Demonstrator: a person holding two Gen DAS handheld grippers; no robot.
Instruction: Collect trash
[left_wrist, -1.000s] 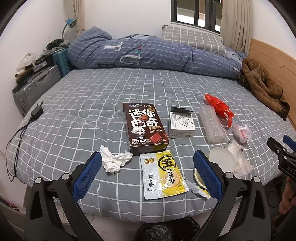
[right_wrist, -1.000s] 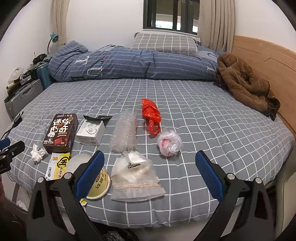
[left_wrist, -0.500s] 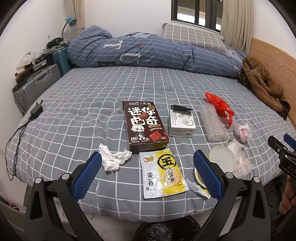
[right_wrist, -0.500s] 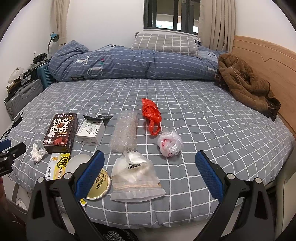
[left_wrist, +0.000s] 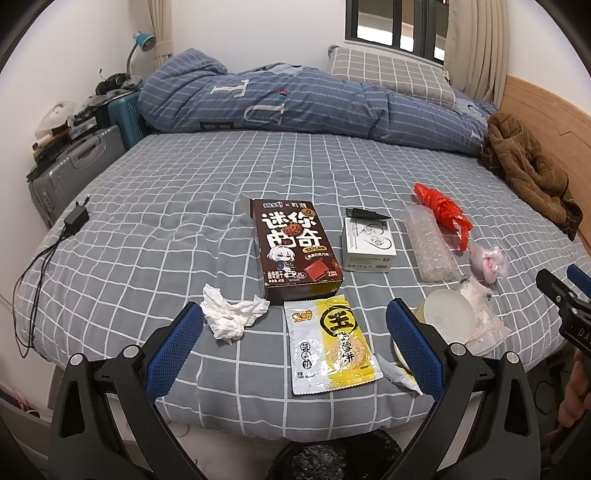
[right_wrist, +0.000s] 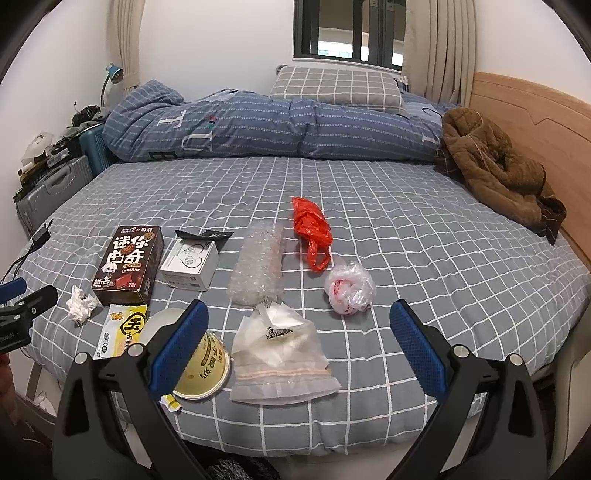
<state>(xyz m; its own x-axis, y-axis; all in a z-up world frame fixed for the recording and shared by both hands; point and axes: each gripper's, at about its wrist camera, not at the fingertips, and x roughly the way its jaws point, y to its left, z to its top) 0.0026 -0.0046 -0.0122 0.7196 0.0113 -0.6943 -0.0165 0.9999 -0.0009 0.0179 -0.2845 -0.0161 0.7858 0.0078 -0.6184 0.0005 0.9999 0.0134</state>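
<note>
Trash lies along the near edge of the grey checked bed (left_wrist: 184, 206). In the left wrist view I see a crumpled tissue (left_wrist: 231, 314), a brown snack box (left_wrist: 295, 247), a yellow wrapper (left_wrist: 332, 343) and a white box (left_wrist: 367, 243). My left gripper (left_wrist: 293, 341) hangs open above the wrapper, holding nothing. The right wrist view shows bubble wrap (right_wrist: 260, 262), a red bag (right_wrist: 310, 225), a knotted clear bag (right_wrist: 349, 286), a zip bag (right_wrist: 279, 350) and a yellow round lid (right_wrist: 207, 369). My right gripper (right_wrist: 299, 341) is open over the zip bag.
A black-lined bin (left_wrist: 340, 456) sits on the floor below the bed edge. A rolled blue duvet (right_wrist: 266, 125) and pillow lie at the head, a brown coat (right_wrist: 495, 166) at the right. Suitcases (left_wrist: 74, 162) stand left; a charger and cable (left_wrist: 74, 221) lie on the sheet.
The left wrist view has shifted slightly, with the trash sitting a little lower and nearer. Both grippers stay open and nothing on the bed has moved.
</note>
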